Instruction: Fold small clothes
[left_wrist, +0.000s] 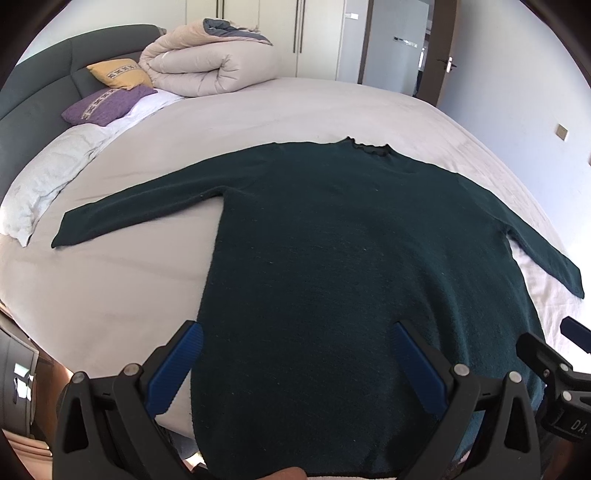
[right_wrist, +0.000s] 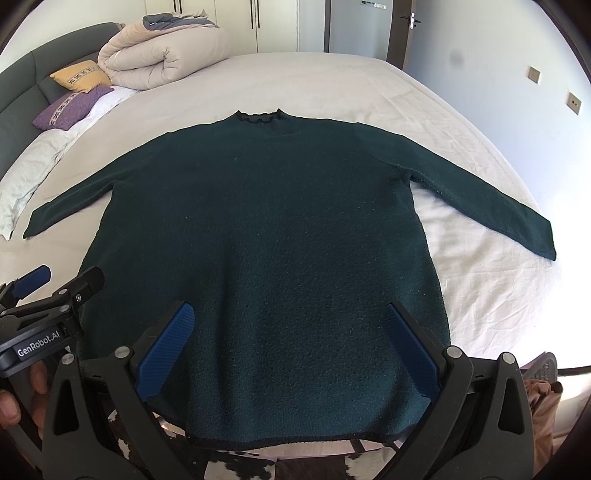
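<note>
Dark green long-sleeved knit sweater (right_wrist: 266, 236) lies flat on the pale grey bed sheet (right_wrist: 332, 81), collar far, sleeves out, hem at the near edge. Left gripper (left_wrist: 295, 354) and right gripper (right_wrist: 291, 336) hover over the hem, fingers spread, empty. Suggest pinching each sleeve cuff first, folding inward squarely.
</note>
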